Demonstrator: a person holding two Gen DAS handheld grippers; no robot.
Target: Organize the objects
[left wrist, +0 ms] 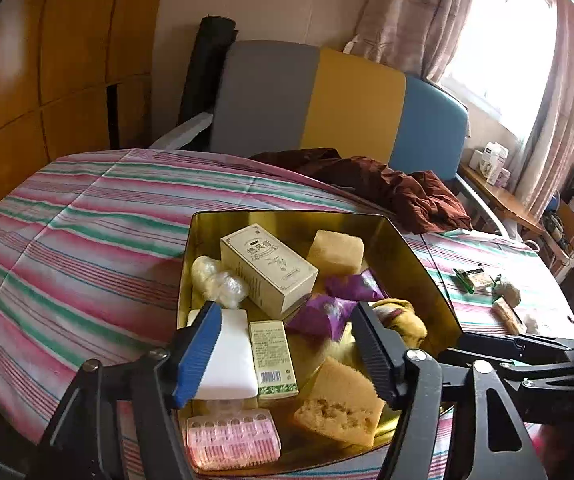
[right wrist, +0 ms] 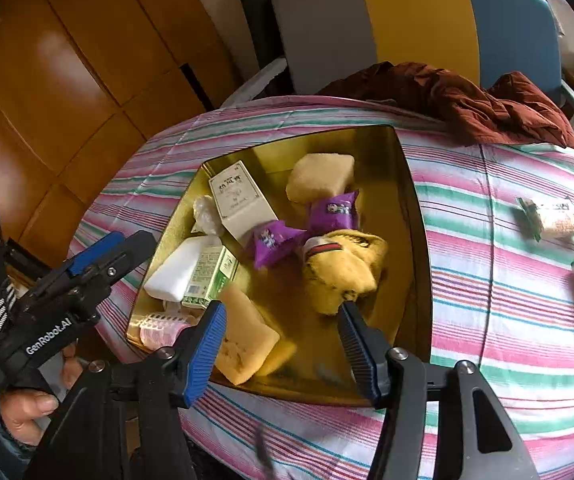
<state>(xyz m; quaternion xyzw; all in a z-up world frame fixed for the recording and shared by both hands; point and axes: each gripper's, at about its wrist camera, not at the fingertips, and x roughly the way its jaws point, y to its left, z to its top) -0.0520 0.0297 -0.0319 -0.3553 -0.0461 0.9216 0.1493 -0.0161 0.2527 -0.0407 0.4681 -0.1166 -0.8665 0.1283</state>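
- The gold tin (right wrist: 415, 208) sits on the striped bedspread (left wrist: 87, 216) and serves as the collecting box; judging by its fill, most of the sorting is done.
- Inside it lie a cream carton (left wrist: 269, 270), two purple sachets (right wrist: 333, 210), two yellow sponges (left wrist: 339, 400), a white bar (right wrist: 177, 270), a slim green-printed box (left wrist: 273, 358), a pink ribbed item (left wrist: 233, 442) and a yellow soft toy (right wrist: 345, 270), tumbled loosely, not stacked.
- The left gripper (left wrist: 287, 348) hovers low over the near end of the tin, jaws spread wide with nothing between them.
- The right gripper (right wrist: 281, 340) hangs over the tin's near edge, also wide apart and empty, its right finger close to the yellow toy; touching or not, I cannot tell.
- A few snack packets (right wrist: 559, 218) lie loose on the bedspread, well apart from the tin on the right side, and are probably next to go in.
- The surface is a bed, soft, so the tin may rock if pressed.
- Behind: a crumpled maroon garment (left wrist: 399, 192), a grey, yellow and blue headboard (left wrist: 339, 104), wooden wardrobe panels (left wrist: 47, 60), curtains (left wrist: 419, 8) at a bright window, and a cluttered side table (left wrist: 503, 196).
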